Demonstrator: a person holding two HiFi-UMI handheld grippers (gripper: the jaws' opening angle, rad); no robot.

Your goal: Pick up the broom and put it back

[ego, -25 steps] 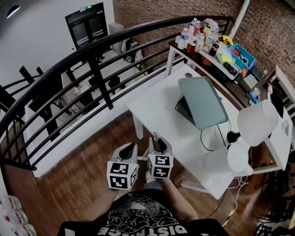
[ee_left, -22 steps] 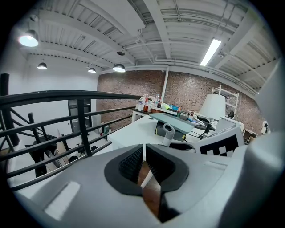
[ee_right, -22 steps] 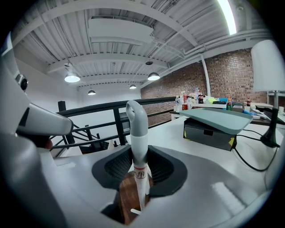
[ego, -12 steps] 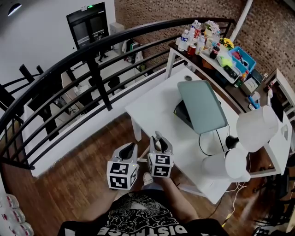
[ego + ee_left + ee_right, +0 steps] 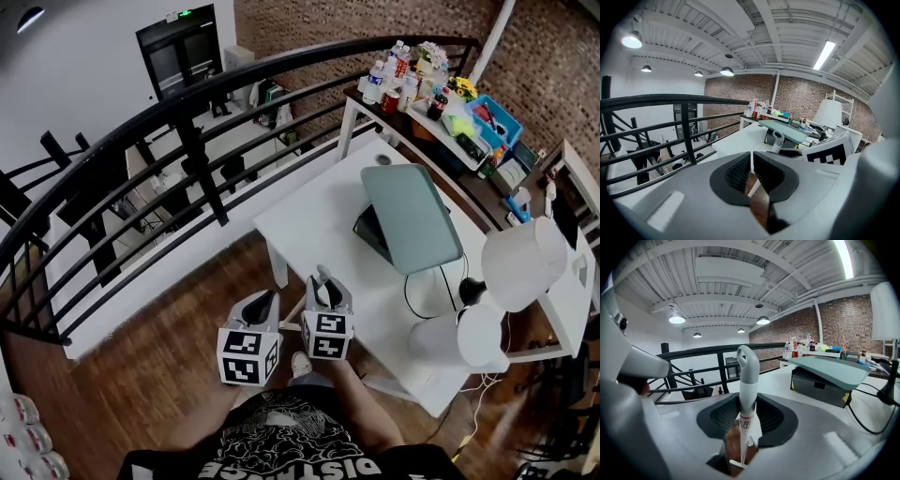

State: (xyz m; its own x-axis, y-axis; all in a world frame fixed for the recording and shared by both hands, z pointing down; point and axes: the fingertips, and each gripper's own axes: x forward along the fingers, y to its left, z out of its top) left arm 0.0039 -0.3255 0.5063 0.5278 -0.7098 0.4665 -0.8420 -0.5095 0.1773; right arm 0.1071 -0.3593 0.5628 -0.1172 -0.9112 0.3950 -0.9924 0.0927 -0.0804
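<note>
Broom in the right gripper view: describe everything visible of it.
The broom shows only as its handle: a slim, smooth shaft, plastic by the look, grey at the top and white lower down, ending in a rounded hanging loop. A small printed label sits on the white part. It stands roughly upright between the jaws of the right gripper, which press on it from both sides. The loop end rises above the jaws. The brush head is out of sight.

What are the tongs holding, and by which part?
Right tongs grip the broom by its handle, just below the looped top; left tongs hold nothing.
</note>
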